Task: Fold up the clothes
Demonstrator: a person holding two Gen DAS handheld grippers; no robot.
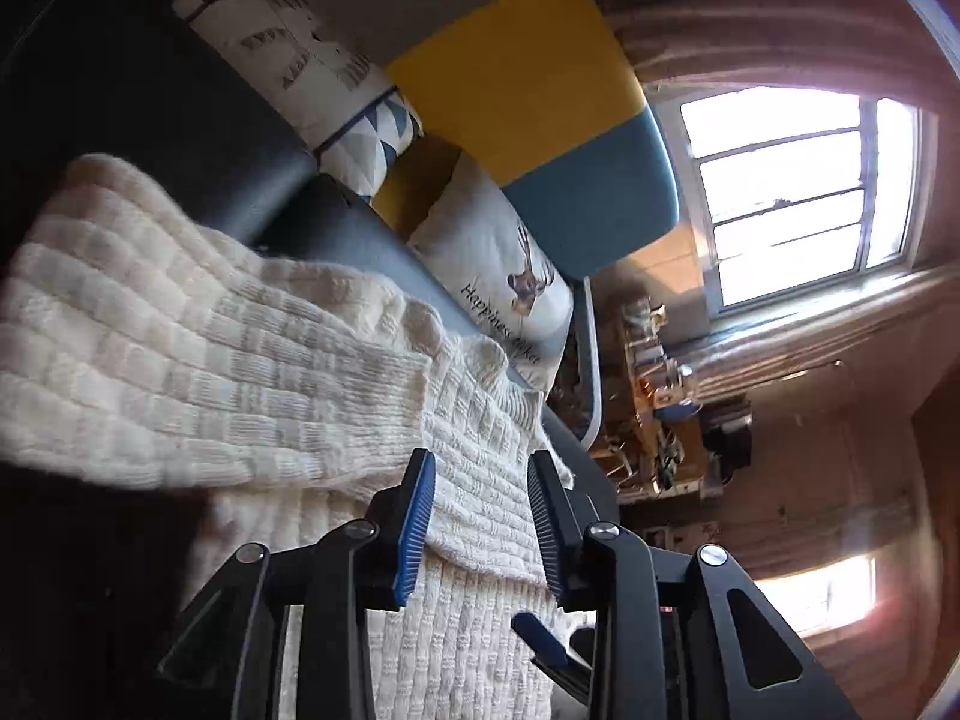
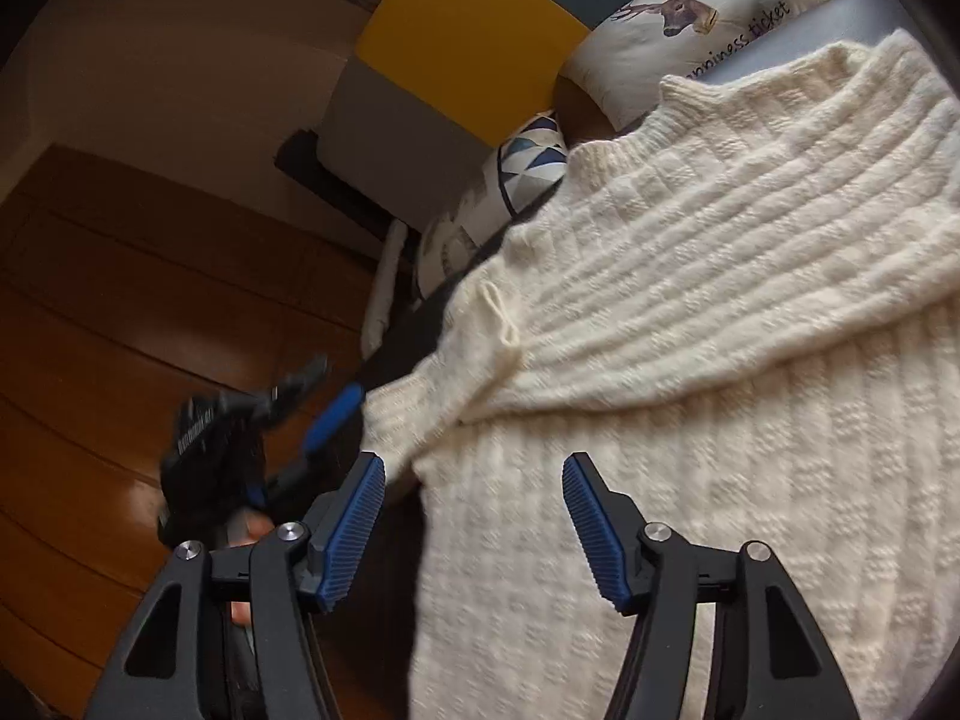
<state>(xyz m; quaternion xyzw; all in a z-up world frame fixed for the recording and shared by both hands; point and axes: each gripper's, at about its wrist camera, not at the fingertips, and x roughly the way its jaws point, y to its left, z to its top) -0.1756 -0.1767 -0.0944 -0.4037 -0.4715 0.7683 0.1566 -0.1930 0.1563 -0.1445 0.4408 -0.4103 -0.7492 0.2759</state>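
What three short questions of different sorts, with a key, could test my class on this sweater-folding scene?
1. True or false: the left gripper is clamped shut on the cream sweater.
2. Which animal is printed on the white cushion? A) deer B) cat C) owl
3. Fill in: one sleeve lies folded ____ the sweater's body.

Key: 1 false, its jaws stand open. 2 A. 3 across.

Left gripper (image 1: 480, 483), right gripper (image 2: 474, 489): jaws apart

One cream sweater (image 2: 720, 312), two grippers (image 1: 480, 510) (image 2: 474, 516), three printed cushions (image 1: 498, 264) (image 1: 288, 42) (image 1: 372, 144), two windows (image 1: 798, 192) (image 1: 822, 594).
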